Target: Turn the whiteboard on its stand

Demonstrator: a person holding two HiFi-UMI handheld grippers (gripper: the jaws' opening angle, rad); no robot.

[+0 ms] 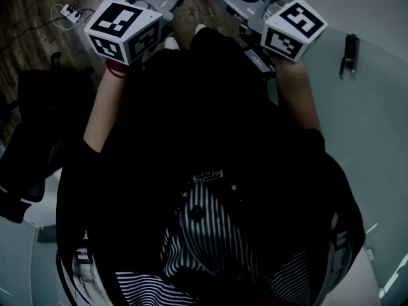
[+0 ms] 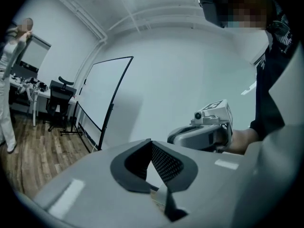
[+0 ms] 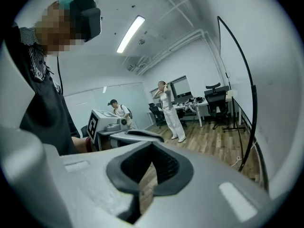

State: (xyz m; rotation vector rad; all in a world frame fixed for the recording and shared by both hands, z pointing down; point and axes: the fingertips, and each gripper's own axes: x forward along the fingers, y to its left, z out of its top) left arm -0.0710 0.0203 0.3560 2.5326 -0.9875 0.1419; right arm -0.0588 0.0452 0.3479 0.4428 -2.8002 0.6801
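Clerk: Whiteboard (image 2: 102,96), location?

Checker: Left gripper view, left of centre; upright on dark stand (image 2: 105,127), on wood floor (image 2: 42,160), well apart from both tools. Right gripper view, far right edge; seen nearly edge-on, dark frame curving down to floor.

Clerk: Left gripper (image 2: 154,172), state?

Checker: Jaws pressed together; nothing between them; aimed at pale wall right of board.

Clerk: Right gripper (image 3: 148,177), state?

Checker: Jaws pressed together; nothing pinched; aimed across room over floor.

Clerk: Head view, contents?

Checker: Left gripper upper left, right gripper upper right, one in each hand; bare forearms run down from them into dark clothing filling centre; pale table (image 1: 376,139) at right, small dark object (image 1: 349,55) on it, upper right; power strip (image 1: 67,10) on floor, upper left.

Clerk: Other items?

Checker: Right gripper view: person in white (image 3: 170,113) standing mid-frame; desk (image 3: 190,107) and chair (image 3: 217,99) behind, right of centre; second person (image 3: 116,109) left of centre, farther back.
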